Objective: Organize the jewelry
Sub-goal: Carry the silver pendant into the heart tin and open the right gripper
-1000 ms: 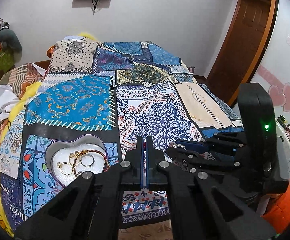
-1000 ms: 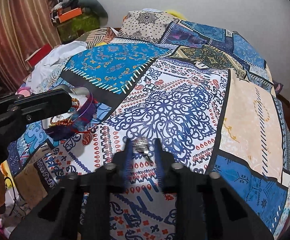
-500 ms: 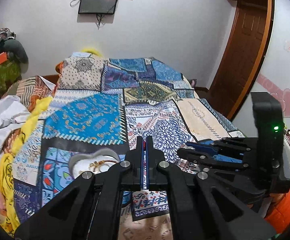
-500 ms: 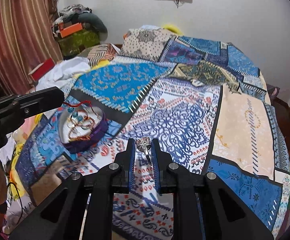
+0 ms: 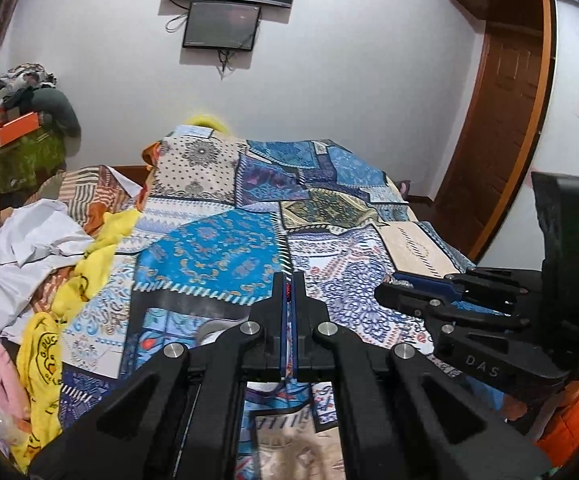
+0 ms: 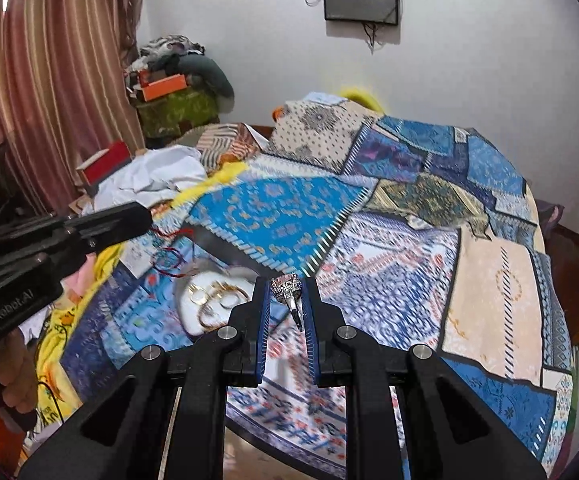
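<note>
My left gripper is shut on a thin red string bracelet. In the right wrist view that bracelet dangles from the left gripper, above and left of the heart-shaped dish. The dish lies on the patchwork bedspread and holds gold rings and bangles. My right gripper is shut on a silver ring with a pale stone, held above the bedspread to the right of the dish. From the left wrist view, my own fingers hide most of the dish.
A white cloth and yellow clothes are heaped along the bed's left side. The bedspread's near edge hangs just below my fingers. A wooden door stands to the right, and a screen hangs on the far wall.
Both grippers have risen and tilted up, so more wall shows. The red bracelet has come up away from the dish. The ring stays clamped in the right gripper.
</note>
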`<state>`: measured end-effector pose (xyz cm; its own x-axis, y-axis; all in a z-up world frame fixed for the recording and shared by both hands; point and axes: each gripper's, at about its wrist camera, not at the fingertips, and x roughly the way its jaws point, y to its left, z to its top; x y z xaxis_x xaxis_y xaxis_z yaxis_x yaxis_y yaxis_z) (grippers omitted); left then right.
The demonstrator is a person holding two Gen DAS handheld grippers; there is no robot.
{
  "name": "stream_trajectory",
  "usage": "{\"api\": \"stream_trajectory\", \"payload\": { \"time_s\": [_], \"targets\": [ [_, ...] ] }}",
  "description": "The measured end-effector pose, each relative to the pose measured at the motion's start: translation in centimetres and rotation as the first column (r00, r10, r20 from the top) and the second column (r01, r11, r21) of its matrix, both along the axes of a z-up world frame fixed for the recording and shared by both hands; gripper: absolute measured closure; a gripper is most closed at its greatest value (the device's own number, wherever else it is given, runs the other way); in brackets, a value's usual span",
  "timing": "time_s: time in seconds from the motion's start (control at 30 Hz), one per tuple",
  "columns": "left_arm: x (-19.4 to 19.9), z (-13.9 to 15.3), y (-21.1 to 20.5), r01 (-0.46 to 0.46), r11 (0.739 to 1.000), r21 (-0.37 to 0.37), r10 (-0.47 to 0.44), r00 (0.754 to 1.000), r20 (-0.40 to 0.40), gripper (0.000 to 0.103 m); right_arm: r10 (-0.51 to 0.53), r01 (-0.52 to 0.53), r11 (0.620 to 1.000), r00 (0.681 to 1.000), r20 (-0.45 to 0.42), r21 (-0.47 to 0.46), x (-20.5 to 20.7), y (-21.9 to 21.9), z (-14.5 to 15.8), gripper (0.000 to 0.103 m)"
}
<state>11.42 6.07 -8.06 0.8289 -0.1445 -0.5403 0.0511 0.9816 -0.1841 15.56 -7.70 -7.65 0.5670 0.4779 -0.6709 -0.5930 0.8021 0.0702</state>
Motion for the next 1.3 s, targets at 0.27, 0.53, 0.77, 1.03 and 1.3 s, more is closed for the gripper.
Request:
{"api": "stream_trajectory", "payload": {
  "time_s": [0.27,0.53,0.77,1.03,1.3],
  "targets": [
    [0.1,-0.3,2.4,-0.046,0.999,-0.012,0.046,0.999,0.006,0.103,0.052,-0.052,0.998,0.999,0.01,0.029,0.3,2.9,0.5,0.089],
    [1.2,-2.0,3.3,-0.045,0.998,-0.038,0.045,0.999,-0.011,0.103,0.089,-0.089,0.996,0.994,-0.056,-0.009,1.4,5.6,-2.4,0.089],
    [2.8,-5.2,3.7,-0.042,0.997,-0.068,0.036,0.995,-0.089,0.103,0.098,-0.104,0.994,0.987,-0.125,-0.045,2.0,6.7,-4.8,0.089],
    [3.6,-7.9,4.4,-0.025,0.996,-0.085,0.011,0.987,-0.158,0.103,0.11,-0.123,0.99,0.979,-0.173,-0.065,2.1,7.7,-6.5,0.089],
    [3.7,-8.5,4.6,-0.021,0.996,-0.087,0.005,0.983,-0.182,0.103,0.115,-0.133,0.987,0.976,-0.185,-0.088,2.0,8.5,-7.3,0.088]
  ]
}}
